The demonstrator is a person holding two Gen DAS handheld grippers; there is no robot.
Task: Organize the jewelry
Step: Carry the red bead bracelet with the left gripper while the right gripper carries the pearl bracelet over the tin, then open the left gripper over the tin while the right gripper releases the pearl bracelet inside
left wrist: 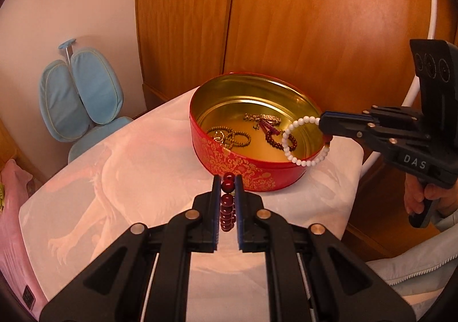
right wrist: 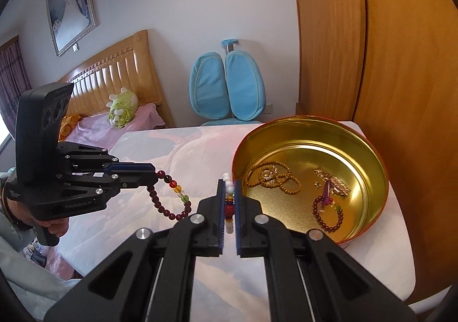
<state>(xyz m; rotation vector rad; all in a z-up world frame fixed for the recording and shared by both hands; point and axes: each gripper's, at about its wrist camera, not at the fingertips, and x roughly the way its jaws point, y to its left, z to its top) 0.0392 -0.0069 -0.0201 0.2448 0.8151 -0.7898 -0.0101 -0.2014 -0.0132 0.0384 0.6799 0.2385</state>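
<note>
Left wrist cam sits behind the left gripper (left wrist: 228, 183), looks forward and down along its fingers toward the red tin (left wrist: 229, 156), wardrobe doors (left wrist: 315, 21) behind. Close range, tin just past the fingertips. Right gripper (left wrist: 322, 121) enters from the right edge.

Right wrist cam sits behind the right gripper (right wrist: 228, 183), faces the bed headboard (right wrist: 114, 64) and wall, tin (right wrist: 375, 179) to its right, close. Left gripper (right wrist: 154, 171) shows at left.

Shared: tin interior, white tabletop (left wrist: 128, 156), blue chair (left wrist: 80, 93), wardrobe.
</note>
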